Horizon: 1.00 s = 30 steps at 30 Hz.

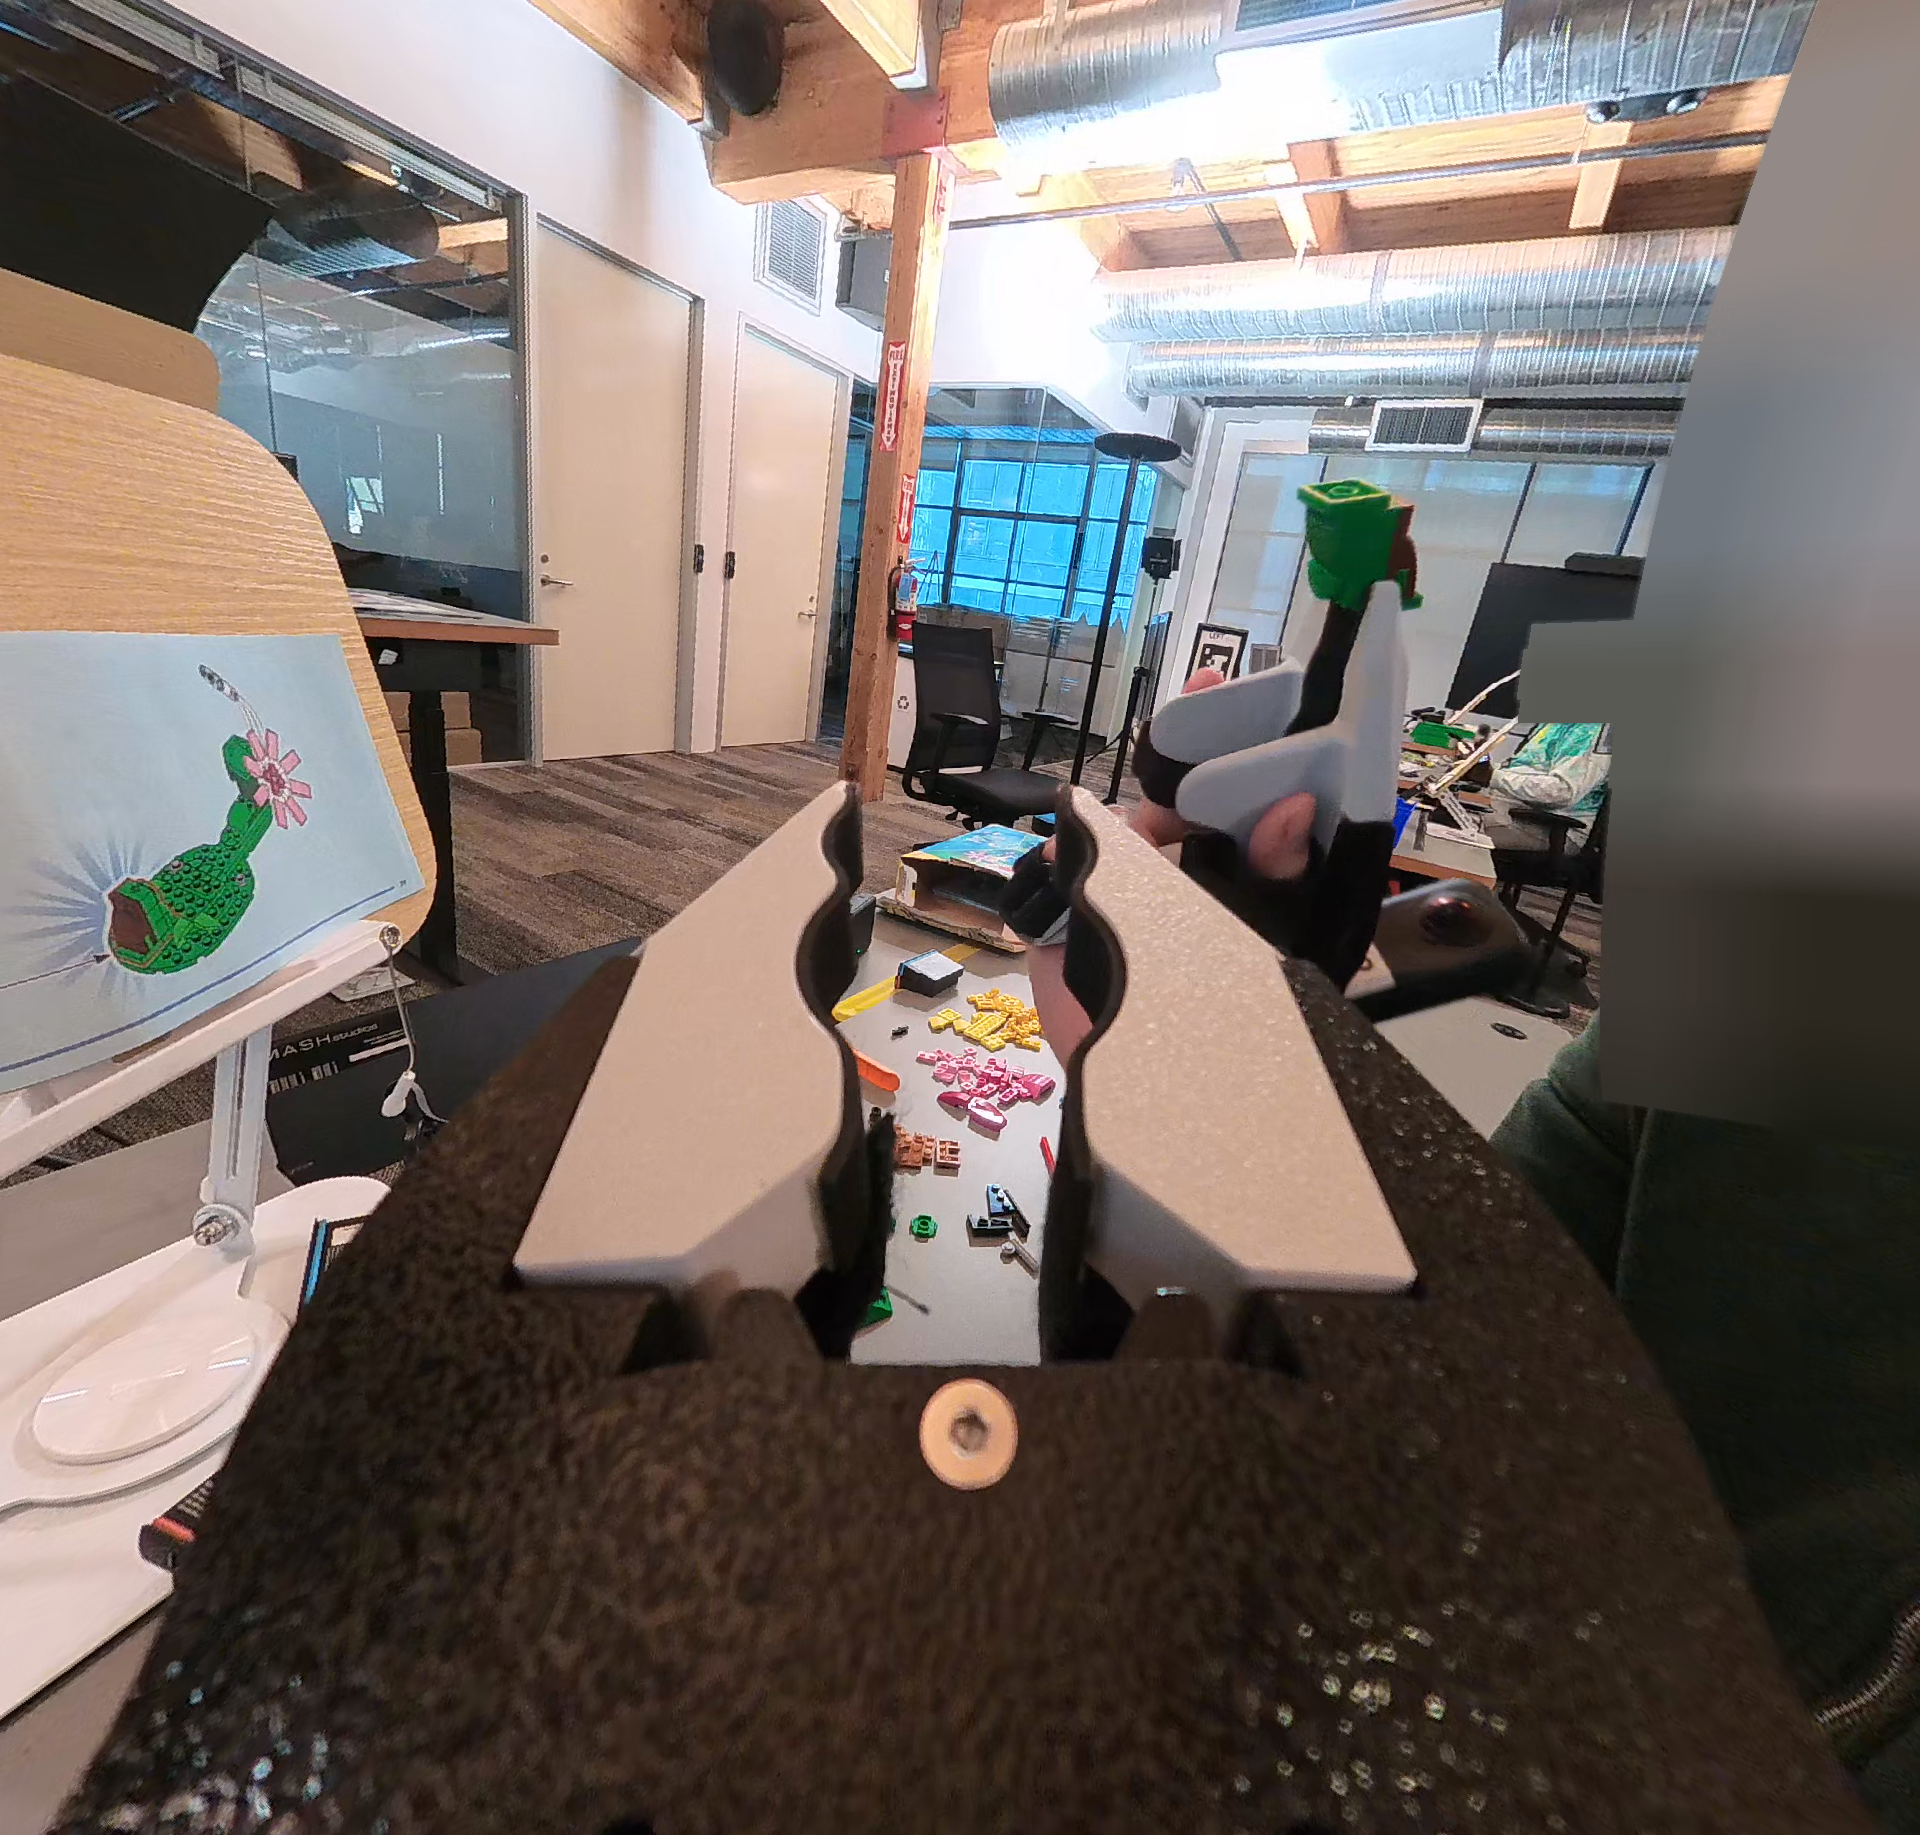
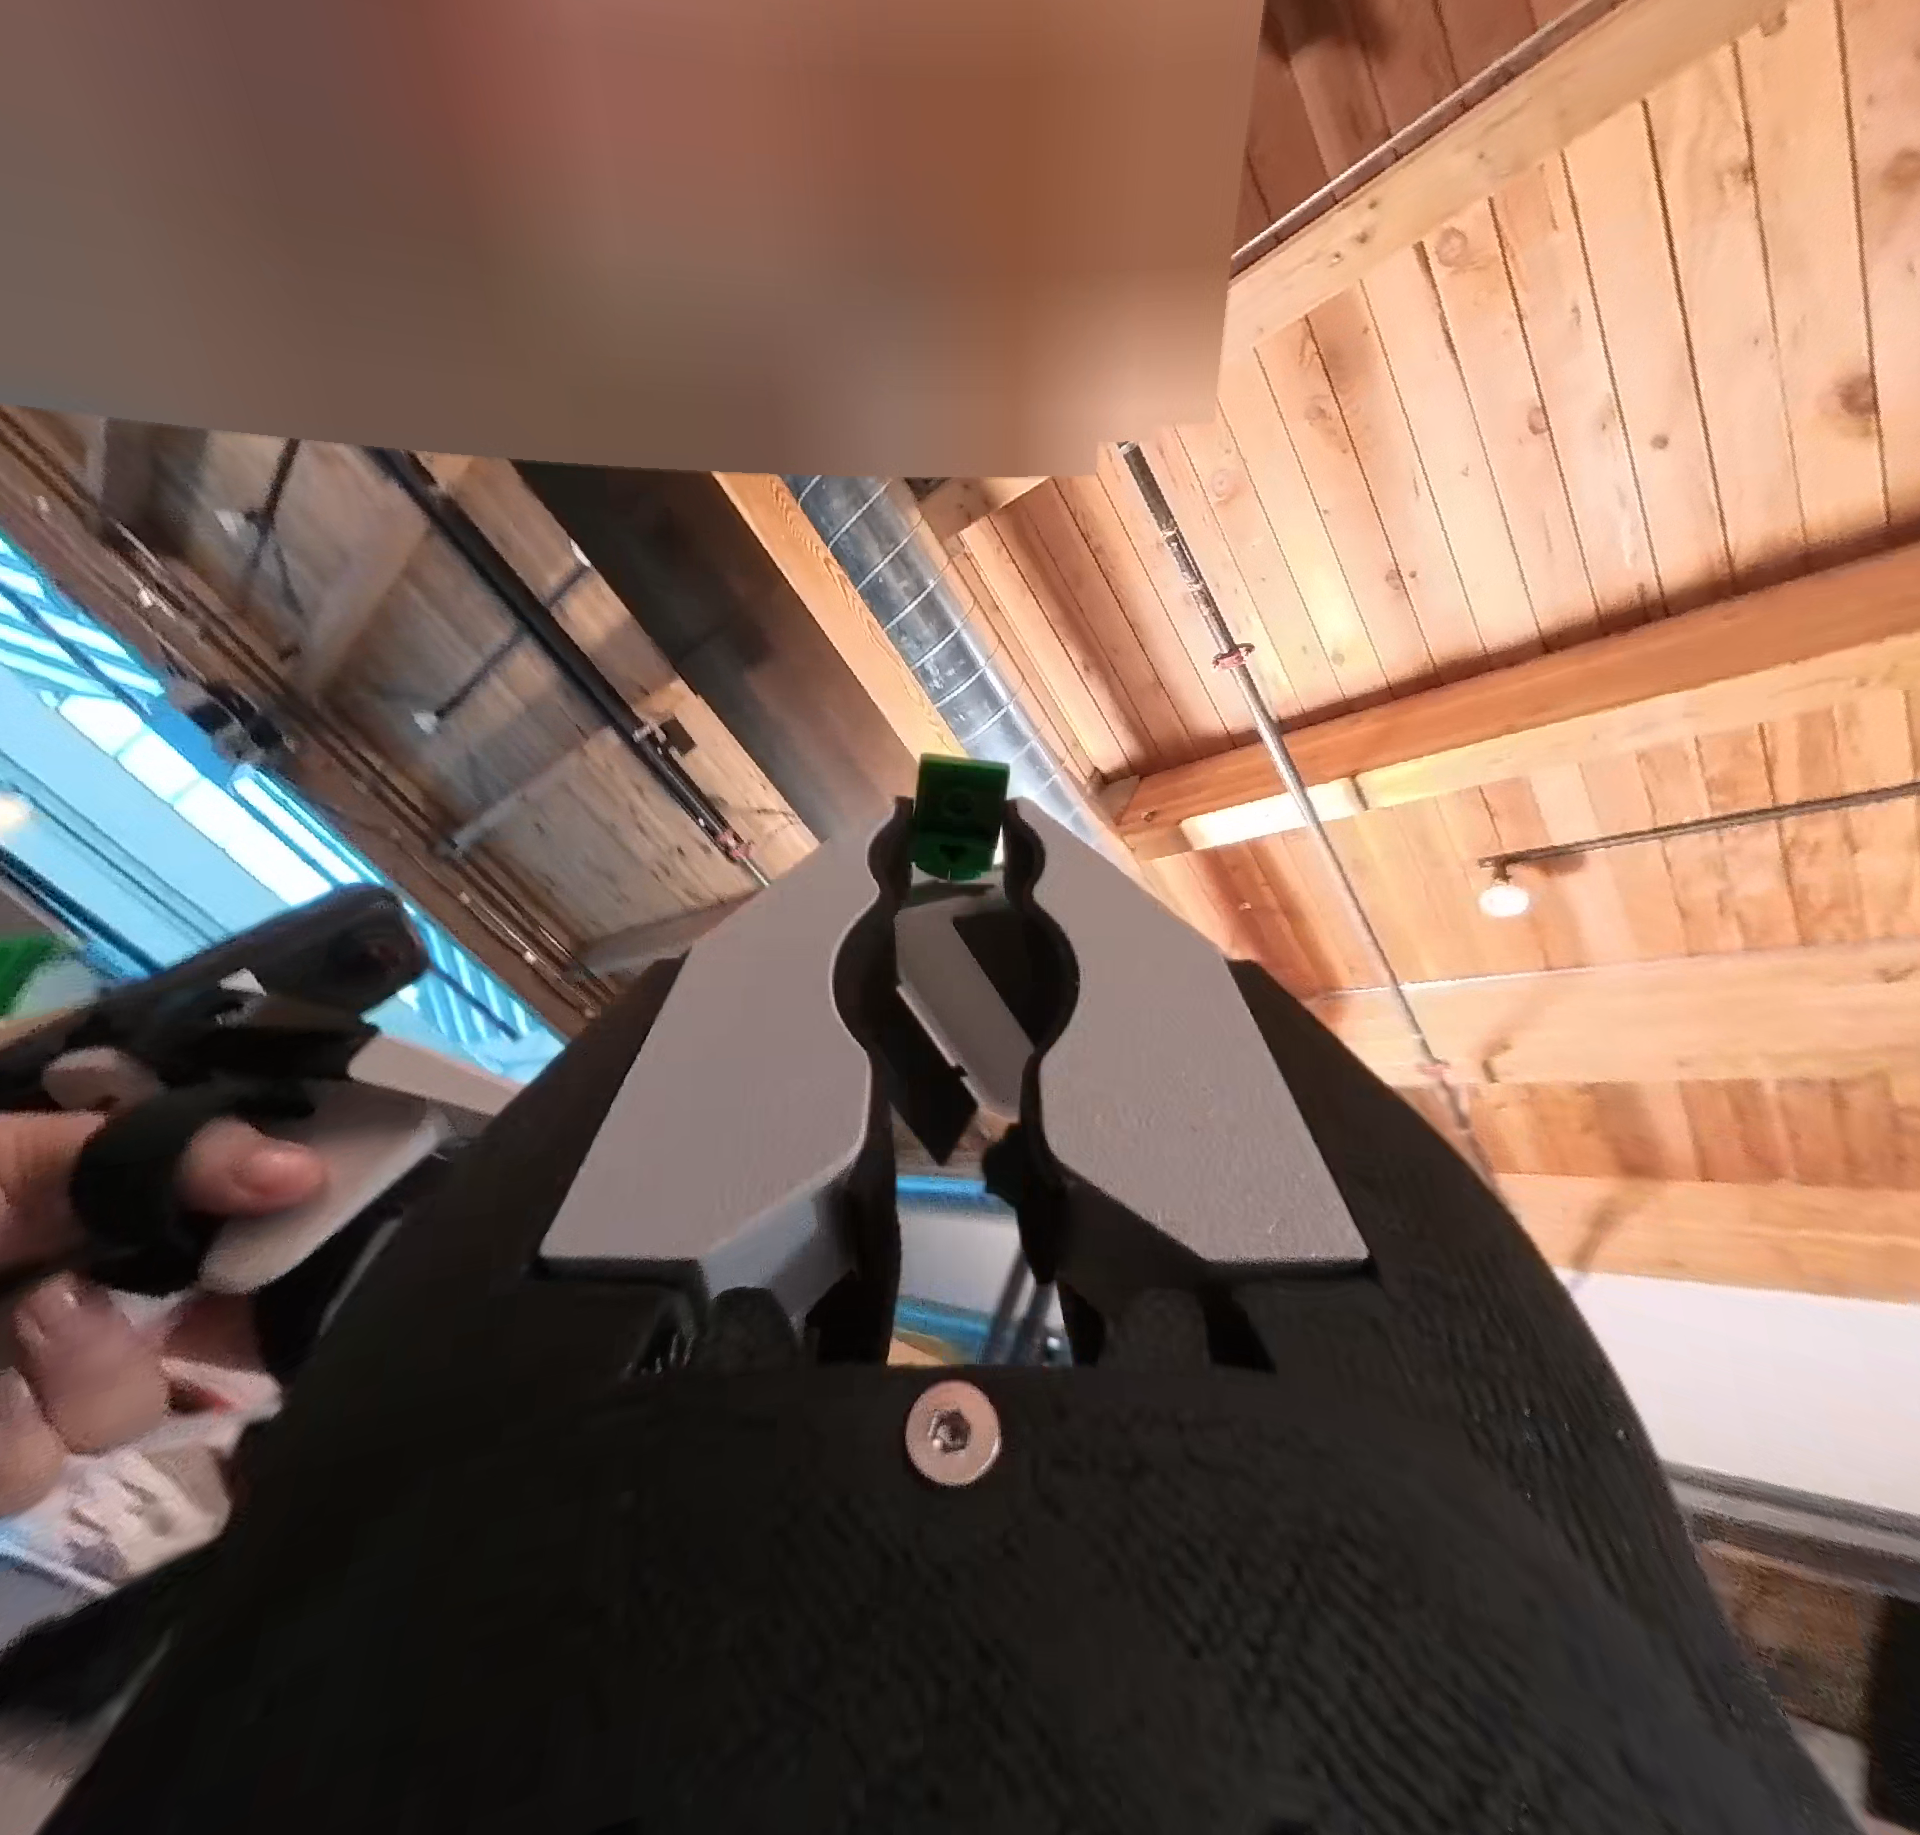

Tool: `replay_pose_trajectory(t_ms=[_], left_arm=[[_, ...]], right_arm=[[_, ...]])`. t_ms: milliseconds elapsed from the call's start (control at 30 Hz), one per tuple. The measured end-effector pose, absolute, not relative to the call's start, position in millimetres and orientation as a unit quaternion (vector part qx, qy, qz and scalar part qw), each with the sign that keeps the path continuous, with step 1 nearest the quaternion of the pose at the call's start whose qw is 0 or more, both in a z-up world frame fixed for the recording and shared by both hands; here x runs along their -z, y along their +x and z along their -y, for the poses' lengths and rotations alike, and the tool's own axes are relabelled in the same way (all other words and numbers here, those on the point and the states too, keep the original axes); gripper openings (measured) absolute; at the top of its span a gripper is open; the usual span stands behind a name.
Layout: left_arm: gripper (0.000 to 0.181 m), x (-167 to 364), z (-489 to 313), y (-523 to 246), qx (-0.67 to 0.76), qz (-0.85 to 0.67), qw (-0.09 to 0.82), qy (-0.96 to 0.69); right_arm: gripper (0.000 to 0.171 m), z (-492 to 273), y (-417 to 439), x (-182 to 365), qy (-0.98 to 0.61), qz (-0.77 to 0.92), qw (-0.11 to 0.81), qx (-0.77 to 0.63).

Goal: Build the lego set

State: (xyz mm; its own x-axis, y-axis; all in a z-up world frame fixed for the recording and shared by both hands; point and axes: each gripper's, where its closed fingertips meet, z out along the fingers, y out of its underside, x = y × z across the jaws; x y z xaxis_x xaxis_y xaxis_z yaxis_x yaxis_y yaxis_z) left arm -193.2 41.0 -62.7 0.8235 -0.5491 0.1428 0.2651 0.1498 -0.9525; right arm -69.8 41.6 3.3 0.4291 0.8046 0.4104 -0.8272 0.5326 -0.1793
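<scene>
We raise a small green plastic Lego assembly (image 2: 957,825) pinched in our right gripper (image 2: 957,835), at two o'clock from our empty, part-open left gripper (image 1: 961,829).

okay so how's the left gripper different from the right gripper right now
The left gripper is open with nothing between its fingers; the right gripper is shut on a small green lego assembly at its fingertips.
The left gripper points out low over the table and its sorted brick piles; the right gripper points up toward the wooden ceiling.
Both have grey fingers with wavy black pads on a black body.
</scene>
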Motion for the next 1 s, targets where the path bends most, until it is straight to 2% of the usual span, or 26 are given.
replay_pose_trajectory(t_ms=[333,1000], left_arm=[[0.033,63.6,-41.6,-192.3,0.273,-0.121,0.747,-0.594],[0.034,64.4,-41.7,-191.9,0.271,-0.122,0.745,-0.597]], right_arm=[[0.014,-53.3,-61.3,-5.1,0.024,0.216,0.795,-0.567],[0.015,-69.9,-84.1,8.9,0.0,0.248,0.763,-0.597]])
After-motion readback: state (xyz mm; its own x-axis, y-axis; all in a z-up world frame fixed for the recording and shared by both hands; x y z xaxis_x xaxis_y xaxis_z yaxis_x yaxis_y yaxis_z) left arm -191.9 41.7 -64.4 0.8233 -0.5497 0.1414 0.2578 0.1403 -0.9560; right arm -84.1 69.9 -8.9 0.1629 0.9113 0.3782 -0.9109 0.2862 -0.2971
